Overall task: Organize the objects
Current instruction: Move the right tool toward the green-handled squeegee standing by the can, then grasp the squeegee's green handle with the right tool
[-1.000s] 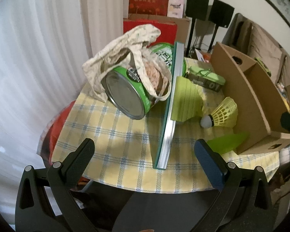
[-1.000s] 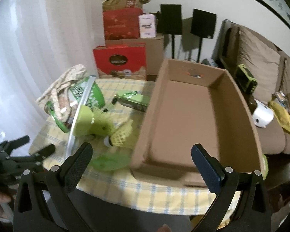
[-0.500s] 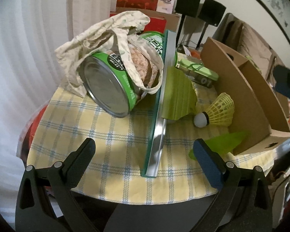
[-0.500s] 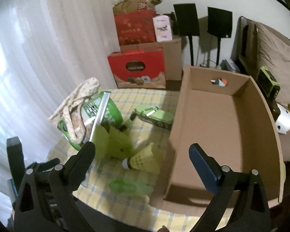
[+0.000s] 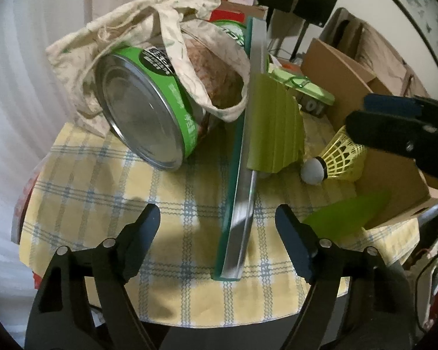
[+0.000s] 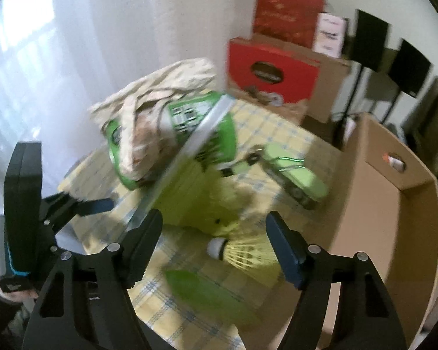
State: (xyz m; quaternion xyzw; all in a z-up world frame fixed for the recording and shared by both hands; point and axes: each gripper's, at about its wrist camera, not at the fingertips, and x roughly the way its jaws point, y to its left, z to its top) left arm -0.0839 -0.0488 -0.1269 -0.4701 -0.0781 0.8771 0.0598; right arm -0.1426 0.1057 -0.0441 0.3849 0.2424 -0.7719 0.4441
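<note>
A round table with a yellow checked cloth (image 5: 108, 192) holds a green tin (image 5: 149, 116) lying on its side under a cream cloth bag (image 5: 131, 26), a long green-edged metal strip (image 5: 242, 175), a folded green sheet (image 5: 274, 128), a yellow shuttlecock (image 5: 335, 160) (image 6: 242, 250), a green leaf-shaped piece (image 5: 347, 213) (image 6: 207, 294) and a green pencil case (image 6: 295, 172). My left gripper (image 5: 216, 221) is open and empty, just short of the strip's near end. My right gripper (image 6: 213, 224) is open and empty, above the shuttlecock.
An open cardboard box (image 6: 388, 204) stands at the table's right side. Red gift boxes (image 6: 271, 73) and black speakers (image 6: 368, 40) stand behind the table. A white curtain (image 6: 73, 58) hangs at the left. The table's front edge is close to both grippers.
Both grippers have moved in toward the table. The right gripper swung left from over the box to over the shuttlecock. The left gripper came nearer the strip and tin.
</note>
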